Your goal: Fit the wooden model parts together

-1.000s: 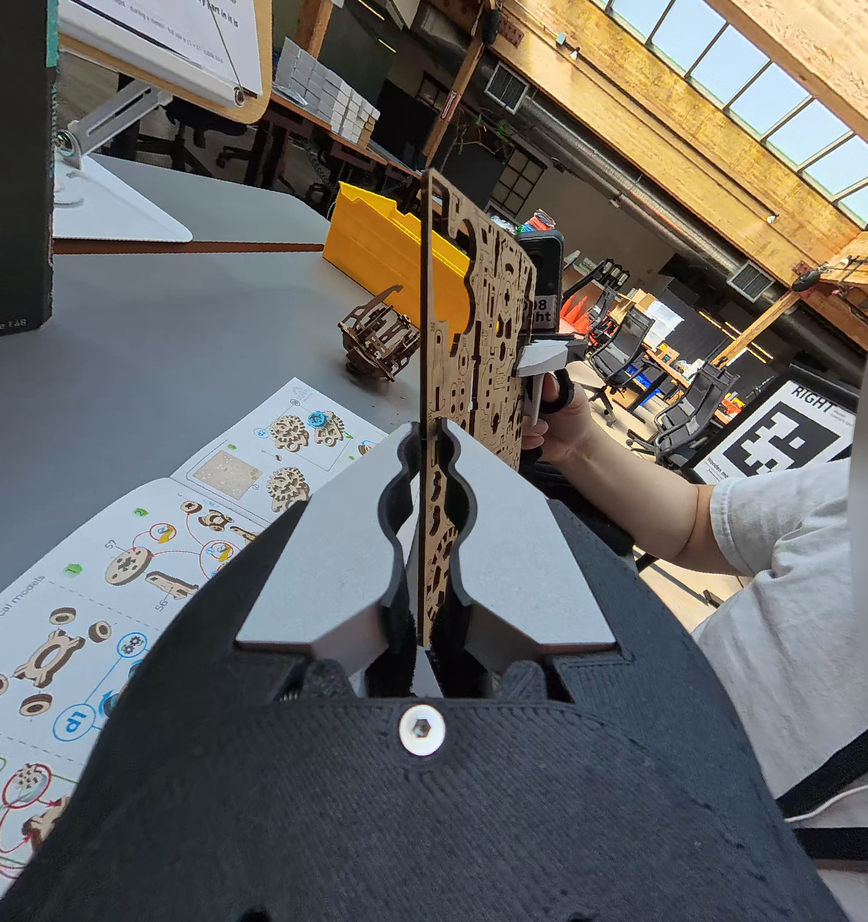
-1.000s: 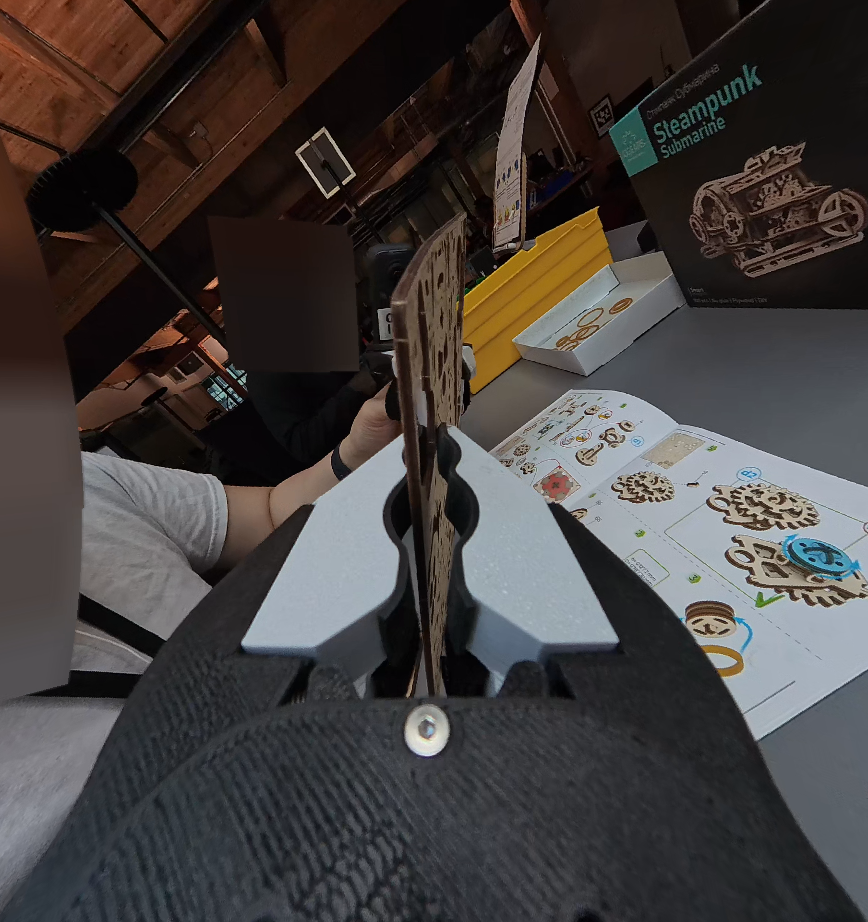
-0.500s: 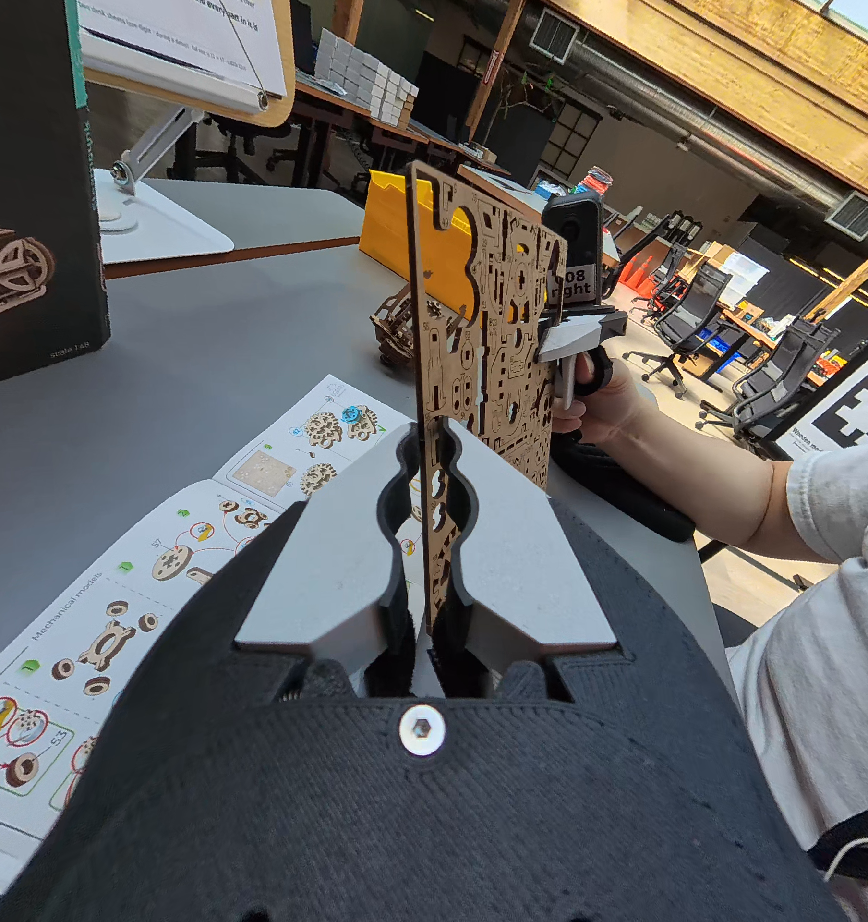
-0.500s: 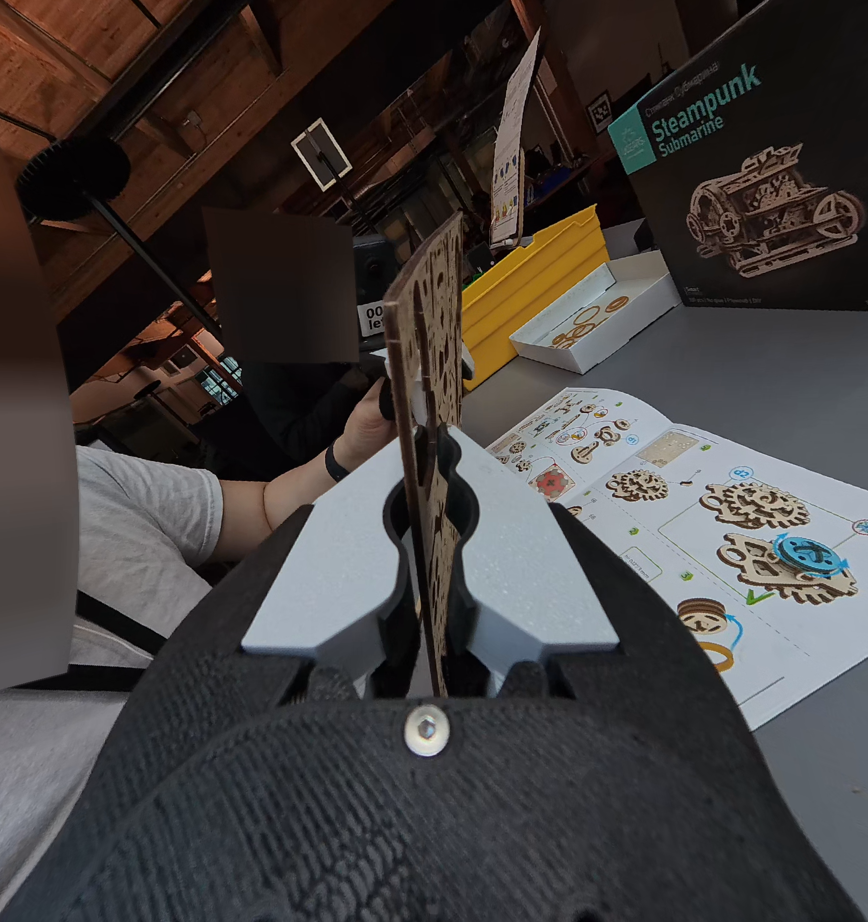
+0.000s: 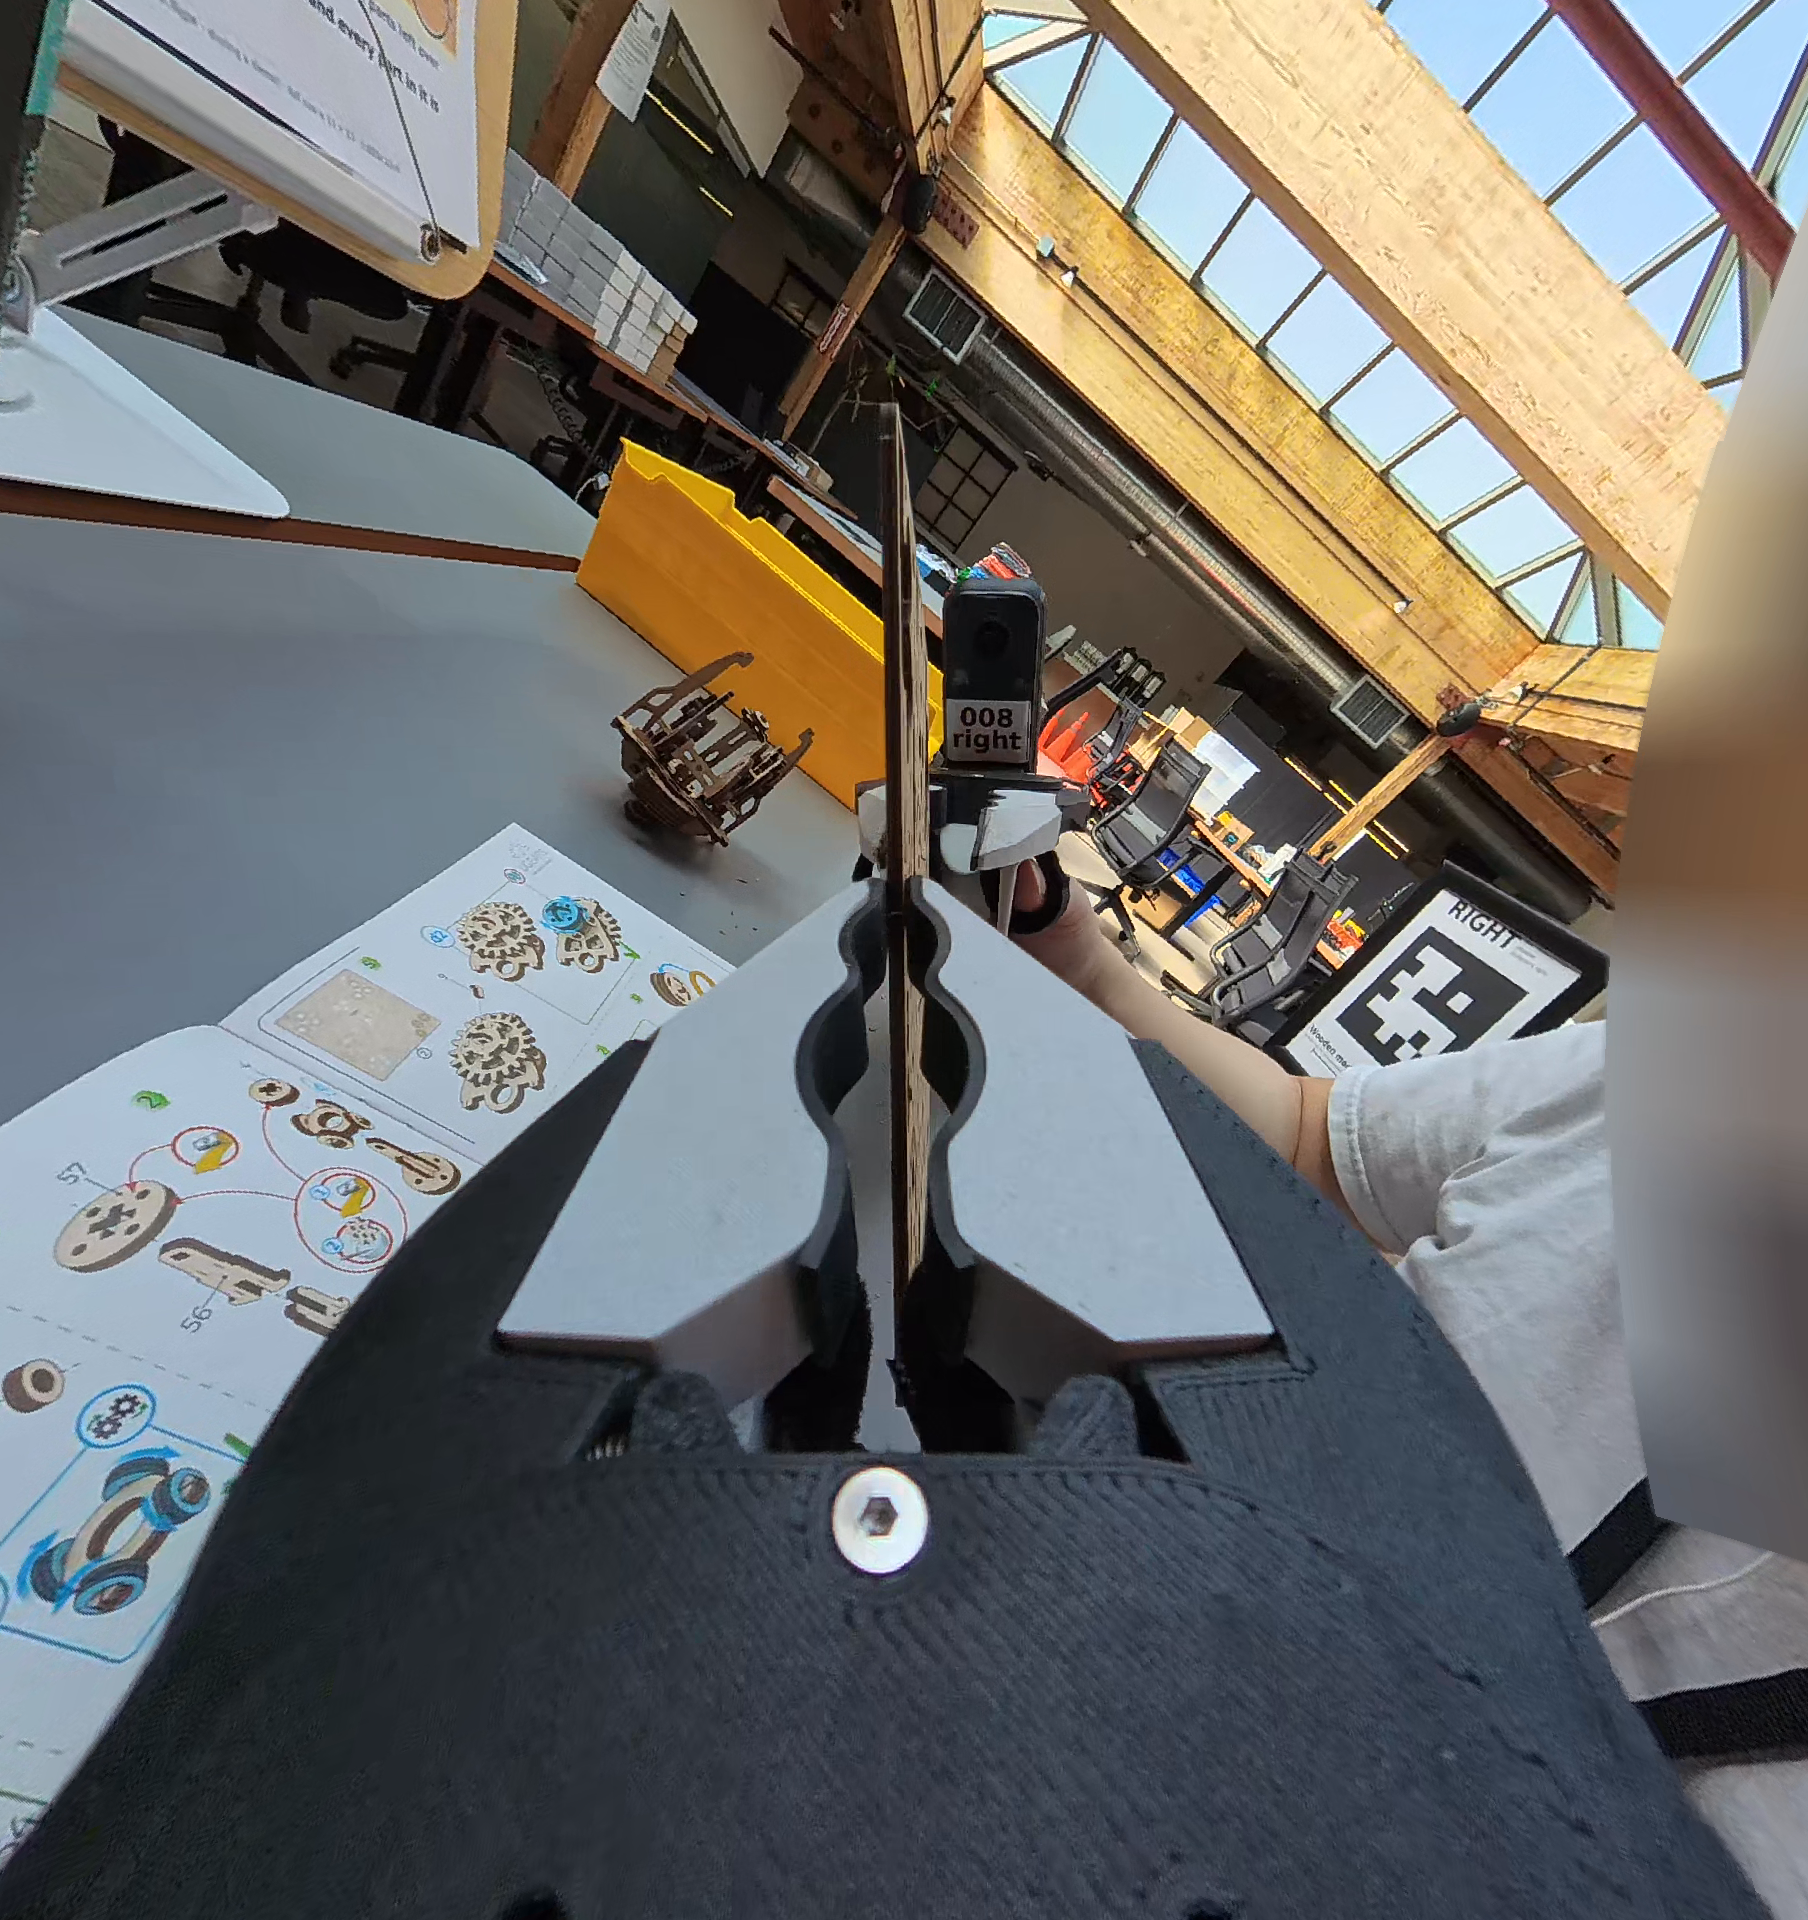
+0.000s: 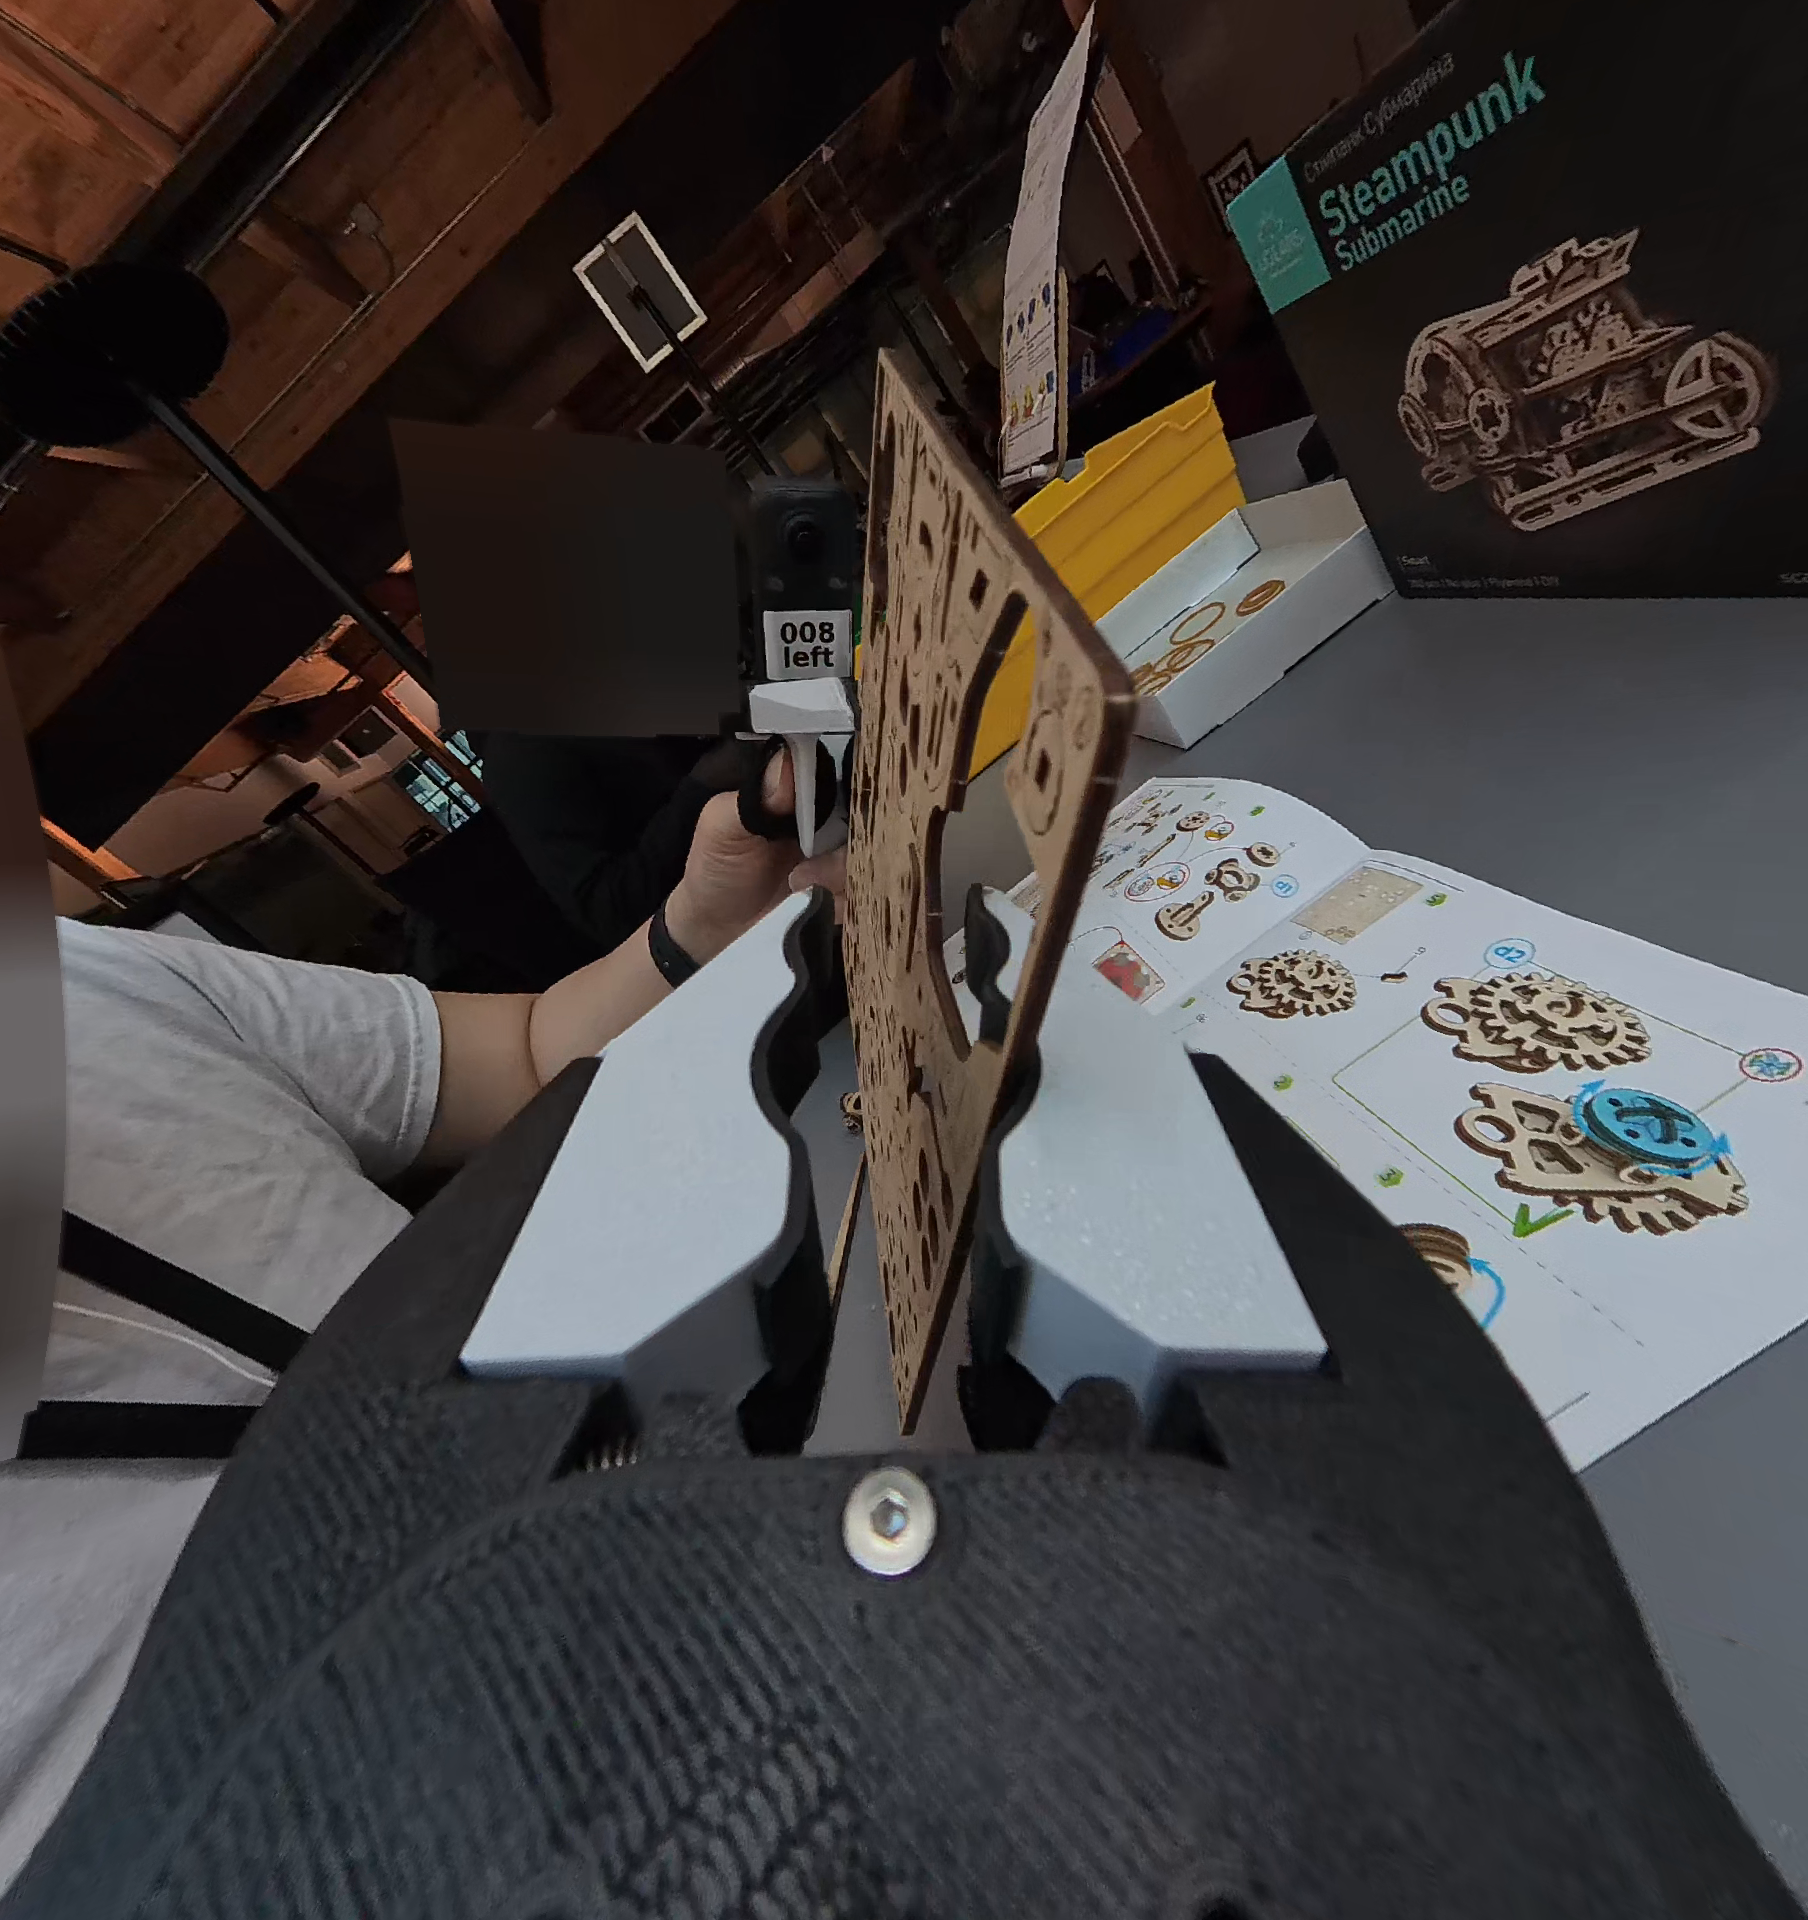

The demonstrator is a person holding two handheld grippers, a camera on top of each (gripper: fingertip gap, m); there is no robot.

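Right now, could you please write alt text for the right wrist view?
The right gripper is open around an upright wooden parts sheet, whose far edge the left gripper holds. An instruction booklet lies open on the grey table.

Right gripper (image 6: pixel 889 1049) fingers (image 6: pixel 661 1184) parted around the upright wooden sheet (image 6: pixel 941 831).

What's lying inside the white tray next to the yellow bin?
In the right wrist view, the white tray holds a few loose wooden rings and hoops on its floor. The wooden parts sheet, held in front, covers the tray's near end, so anything there is hidden.
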